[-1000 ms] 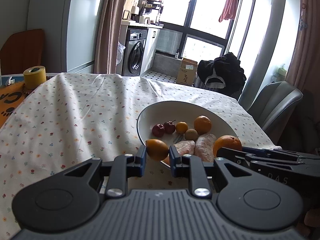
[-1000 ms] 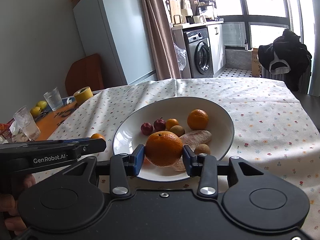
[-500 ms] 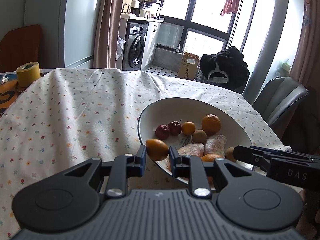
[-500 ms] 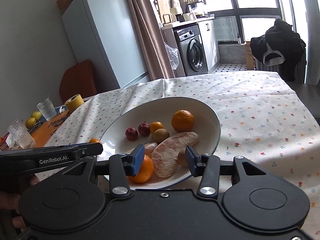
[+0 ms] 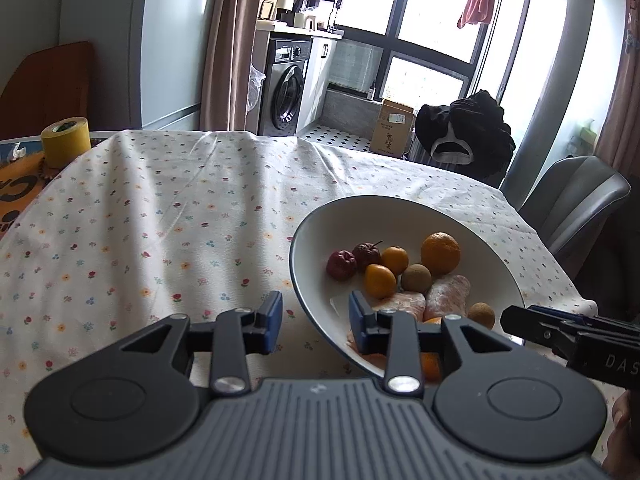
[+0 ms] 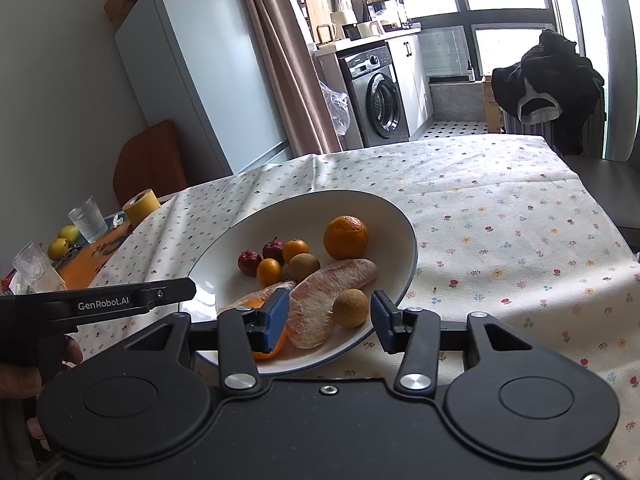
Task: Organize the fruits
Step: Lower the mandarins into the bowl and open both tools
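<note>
A white bowl (image 5: 400, 201) (image 6: 320, 194) on the flowered tablecloth holds several fruits. Among them are a large orange (image 5: 440, 252) (image 6: 346, 237), two red fruits (image 5: 341, 265), small oranges (image 5: 380, 280) (image 6: 269, 272), pomelo segments (image 5: 448, 294) (image 6: 320, 300) and brown round fruits (image 6: 350, 307). My left gripper (image 5: 314, 322) is open over the bowl's near-left rim, holding nothing. My right gripper (image 6: 330, 316) is open above the near side of the bowl, over a pomelo segment and a brown fruit. Another orange (image 6: 266, 350) lies half hidden behind its left finger.
A yellow tape roll (image 5: 66, 140) (image 6: 141, 205) stands at the table's far left by an orange mat. Two glasses (image 6: 87, 219) and yellow-green fruits (image 6: 60, 246) sit there too. A grey chair (image 5: 576, 200) stands beyond the right table edge.
My left gripper opened and the small orange it held now lies in the bowl. My right gripper let go of the large orange at the bowl's near side and stays open.
</note>
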The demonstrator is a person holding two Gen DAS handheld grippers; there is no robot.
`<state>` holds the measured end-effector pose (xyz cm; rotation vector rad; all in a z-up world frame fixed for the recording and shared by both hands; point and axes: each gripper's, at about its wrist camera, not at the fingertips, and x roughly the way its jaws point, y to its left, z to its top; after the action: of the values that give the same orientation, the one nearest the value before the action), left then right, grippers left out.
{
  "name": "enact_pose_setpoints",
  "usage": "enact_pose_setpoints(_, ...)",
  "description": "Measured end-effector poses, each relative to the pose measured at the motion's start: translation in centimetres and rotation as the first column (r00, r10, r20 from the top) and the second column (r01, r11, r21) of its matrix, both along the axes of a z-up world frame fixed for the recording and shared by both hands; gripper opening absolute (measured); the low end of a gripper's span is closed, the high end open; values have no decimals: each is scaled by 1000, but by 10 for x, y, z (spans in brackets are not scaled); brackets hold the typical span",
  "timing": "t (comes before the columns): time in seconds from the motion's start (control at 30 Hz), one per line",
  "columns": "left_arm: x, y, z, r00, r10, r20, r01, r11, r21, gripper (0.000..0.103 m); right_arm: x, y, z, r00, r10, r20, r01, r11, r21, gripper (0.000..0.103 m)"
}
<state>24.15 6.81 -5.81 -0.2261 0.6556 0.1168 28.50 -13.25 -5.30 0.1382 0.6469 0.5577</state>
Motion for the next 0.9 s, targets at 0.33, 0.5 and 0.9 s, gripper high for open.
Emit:
enact_pose_setpoints(0.33, -23, -2, 15, 1000, 11, 21, -11, 1000, 9, 61, -17, -4, 12, 1000, -8, 21, 8, 1000, 6, 47)
enact_pose_setpoints(0.5, -35, -2, 22, 999, 23, 29, -23, 1000, 9, 72, -25, -9, 19, 999, -17, 29, 17, 1000, 6, 52)
enact_pose_setpoints(0.9, -65, -14, 39, 997, 45, 64, -49, 998, 46, 93, -53, -21, 37, 995, -20, 93, 19, 1000, 18, 78)
